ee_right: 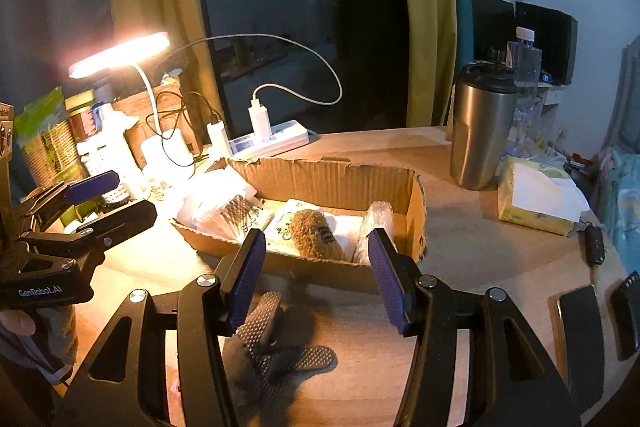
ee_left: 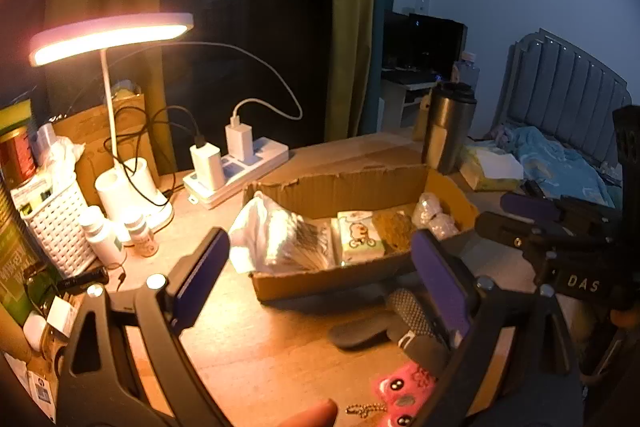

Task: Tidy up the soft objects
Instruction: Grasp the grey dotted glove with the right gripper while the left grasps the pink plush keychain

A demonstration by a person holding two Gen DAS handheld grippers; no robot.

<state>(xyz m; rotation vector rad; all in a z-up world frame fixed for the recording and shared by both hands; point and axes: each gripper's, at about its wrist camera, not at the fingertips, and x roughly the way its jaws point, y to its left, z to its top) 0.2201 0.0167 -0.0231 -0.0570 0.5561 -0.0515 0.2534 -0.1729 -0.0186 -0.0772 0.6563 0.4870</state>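
Left wrist view. We hold the left tool (ee_left: 320,275) above the worktop (ee_left: 248,339), jaws standing wide apart with nothing between them. Beyond its fingers sits an open box (ee_left: 360,187) holding white packets (ee_left: 288,239), a tissue pack (ee_left: 360,237) with a cartoon print, a brown plush (ee_left: 394,229) and a clear bag (ee_left: 434,219). A grey glove (ee_left: 400,323) lies flat on the worktop just in front of the box, partly behind the right-hand finger. A pink toy (ee_left: 404,395) on a bead chain lies at the near edge. A lit lamp (ee_left: 108,37) stands at left, near a power strip (ee_left: 240,167) with two chargers. A steel cup (ee_left: 448,127) stands behind the box. The right tool (ee_left: 532,223) shows at the right edge.

Right wrist view. We hold the right tool (ee_right: 318,275) over the same worktop (ee_right: 460,247), jaws partly open and empty. The glove (ee_right: 276,347) lies under and just beyond its fingers, in front of the box (ee_right: 332,179); we cannot tell whether the tool touches it. The plush (ee_right: 316,235) rests inside the box, between the packets (ee_right: 224,207) and the bag (ee_right: 374,223). The cup (ee_right: 480,127) stands right of the box, a tissue box (ee_right: 536,203) beside it. Two phones (ee_right: 580,331) lie at the right edge. The left tool (ee_right: 116,199) shows at left, open.
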